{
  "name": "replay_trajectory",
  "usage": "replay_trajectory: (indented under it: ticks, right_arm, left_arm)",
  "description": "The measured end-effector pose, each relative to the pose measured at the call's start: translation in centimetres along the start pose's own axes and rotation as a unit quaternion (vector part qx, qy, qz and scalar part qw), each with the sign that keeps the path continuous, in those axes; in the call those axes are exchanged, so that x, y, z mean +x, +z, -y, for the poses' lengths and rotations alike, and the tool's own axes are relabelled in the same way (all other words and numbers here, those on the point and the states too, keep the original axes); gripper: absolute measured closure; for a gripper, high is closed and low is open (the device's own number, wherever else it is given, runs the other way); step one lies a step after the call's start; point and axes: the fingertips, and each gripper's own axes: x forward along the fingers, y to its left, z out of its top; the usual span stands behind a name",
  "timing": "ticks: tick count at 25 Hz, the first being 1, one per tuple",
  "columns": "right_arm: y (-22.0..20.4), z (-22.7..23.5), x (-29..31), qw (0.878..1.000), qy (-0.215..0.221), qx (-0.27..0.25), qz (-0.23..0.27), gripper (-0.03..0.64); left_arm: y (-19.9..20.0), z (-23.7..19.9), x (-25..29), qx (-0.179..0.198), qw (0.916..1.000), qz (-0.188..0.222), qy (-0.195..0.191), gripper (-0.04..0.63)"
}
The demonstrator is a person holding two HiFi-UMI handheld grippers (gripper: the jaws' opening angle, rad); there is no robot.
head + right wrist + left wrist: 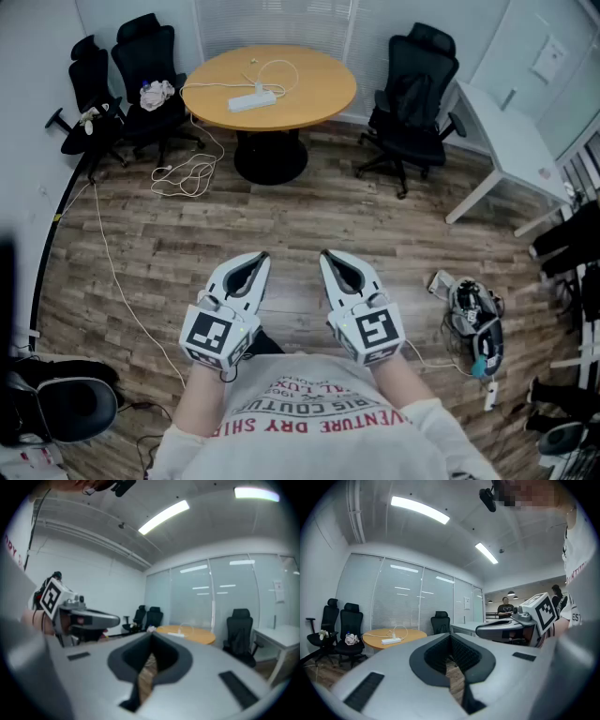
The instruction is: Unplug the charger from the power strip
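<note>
Fingers (223, 281) of the left gripper (256, 260) and the right gripper (330, 257) are pressed together on nothing, low in the head view's centre; the power strip (251, 99) lies on the round table (314, 92) at upper centre, well apart; the charger (256, 86) seems plugged into it; the approach looks still undone; next, probably, close in, spread one gripper's fingers, steady the strip.

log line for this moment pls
phase: approach not begun | left gripper: shut, empty | right gripper: shut, empty | power strip: on round table, across room
</note>
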Motion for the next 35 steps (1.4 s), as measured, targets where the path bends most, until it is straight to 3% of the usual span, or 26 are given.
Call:
replay_trajectory:
  ticks: [10,18,25,35]
  right_arm:
    - [-0.2,0.2,0.4,1.0,-0.003,0.006,-0.009,0.589]
    - [-1.4,1.5,2.2,0.998,-0.018,0.048,-0.021,0.589]
    - [-2.7,2.6,7.8,0.996,-0.02,0.076,-0.039,0.589]
    - [-1.0,6.2,20.7,0.995,-0.047,0.069,-0.054,0.589]
  left_arm:
    - [0.0,-0.3,0.4,-0.001,1.0,-0.002,-0.002,0.563]
    - [-1.3,-2.0,1.0,-0.017,0.9995,-0.026,0.005,0.563]
    - [-3.1,-7.7,3.1,-0.041,0.9979,-0.047,0.018,0.563]
    - [-1.8,-20.2,10.6,-0.043,0.9986,-0.03,0.003,0.563]
